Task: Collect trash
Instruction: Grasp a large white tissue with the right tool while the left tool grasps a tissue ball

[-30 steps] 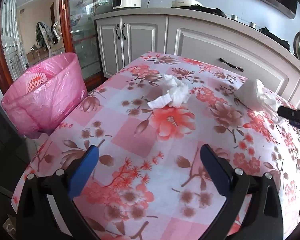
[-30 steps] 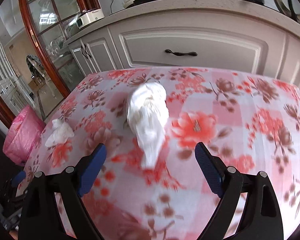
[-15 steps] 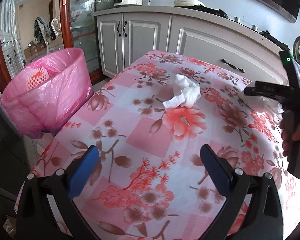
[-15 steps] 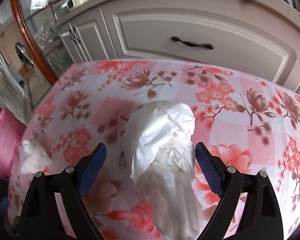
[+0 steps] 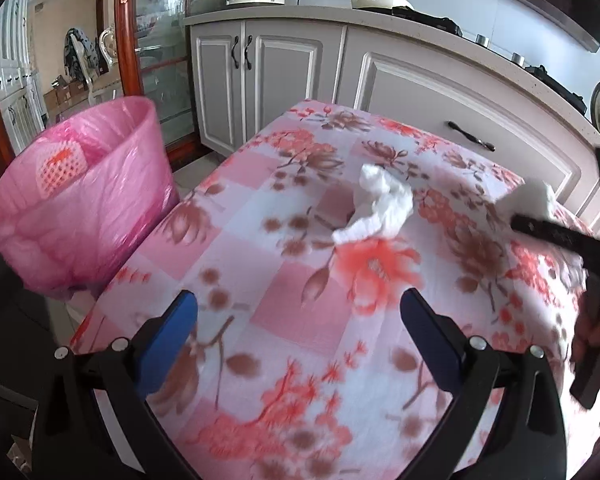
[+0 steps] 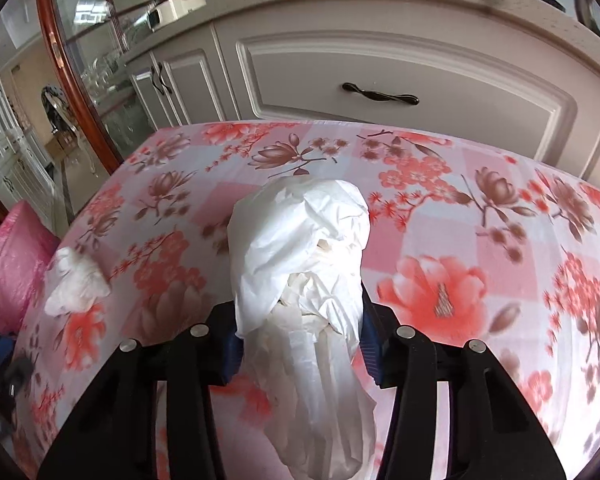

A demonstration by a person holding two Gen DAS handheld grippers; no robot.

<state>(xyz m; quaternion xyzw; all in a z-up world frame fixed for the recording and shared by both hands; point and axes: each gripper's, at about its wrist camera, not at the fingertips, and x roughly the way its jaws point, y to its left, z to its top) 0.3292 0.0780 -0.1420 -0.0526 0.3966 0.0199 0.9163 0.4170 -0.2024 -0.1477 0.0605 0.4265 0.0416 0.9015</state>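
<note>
A large crumpled white tissue wad [image 6: 300,264] lies on the floral tablecloth [image 6: 460,240]. My right gripper [image 6: 300,332] is closing on it, and its blue pads [image 6: 230,344] press the wad's sides. A smaller crumpled tissue [image 5: 380,208] sits mid-table, ahead of my left gripper [image 5: 298,320], which is open and holds nothing. The small tissue [image 6: 76,284] also shows at the left of the right wrist view. A pink-lined bin [image 5: 80,208] stands off the table's left side.
Grey cabinets [image 5: 284,84] with a countertop run behind the table, and a drawer handle [image 6: 380,94] is close behind its far edge. A wood-framed glass door [image 5: 156,40] stands at the left. A hand [image 5: 596,332] grips the right tool at the left wrist view's right edge.
The right gripper came forward and down over the large wad, and its jaws went from wide apart to pressing on it. The left gripper shifted a little and stays open.
</note>
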